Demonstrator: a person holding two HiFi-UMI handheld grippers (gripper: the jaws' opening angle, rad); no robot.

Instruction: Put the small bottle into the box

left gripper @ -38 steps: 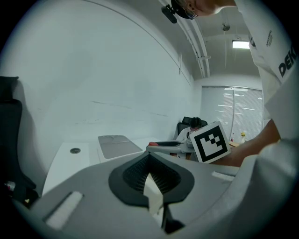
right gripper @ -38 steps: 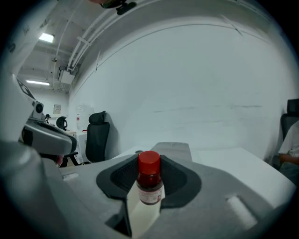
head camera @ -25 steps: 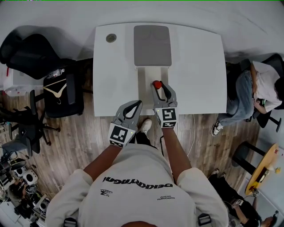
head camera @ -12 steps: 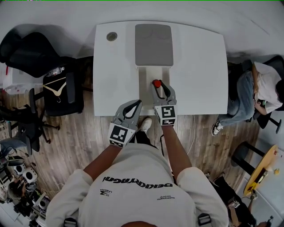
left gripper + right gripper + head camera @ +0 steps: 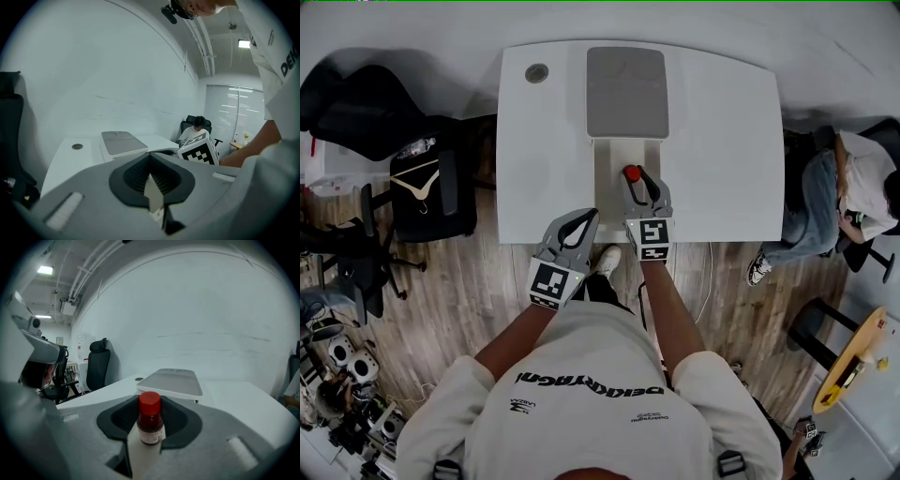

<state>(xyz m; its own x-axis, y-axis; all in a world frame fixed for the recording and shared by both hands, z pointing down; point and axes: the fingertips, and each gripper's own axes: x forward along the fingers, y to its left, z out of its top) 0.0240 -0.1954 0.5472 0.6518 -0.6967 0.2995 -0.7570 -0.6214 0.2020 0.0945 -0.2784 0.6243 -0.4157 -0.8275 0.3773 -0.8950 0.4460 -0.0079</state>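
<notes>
A small brown bottle (image 5: 632, 173) with a red cap stands upright between the jaws of my right gripper (image 5: 636, 180), which is shut on it over the white tray of the box (image 5: 612, 155). In the right gripper view the bottle (image 5: 150, 425) fills the gap between the pads. The box's grey lid (image 5: 625, 91) lies flat just beyond, near the table's far edge, and shows ahead as a grey slab (image 5: 171, 380). My left gripper (image 5: 586, 222) hangs shut and empty at the table's front edge, left of the right one; its jaws (image 5: 151, 161) meet at the tips.
A white table (image 5: 722, 141) carries the box and a round grommet (image 5: 536, 72) at the far left. Black office chairs (image 5: 431, 192) stand on the wood floor at the left. A seated person (image 5: 853, 187) is beside the table's right end.
</notes>
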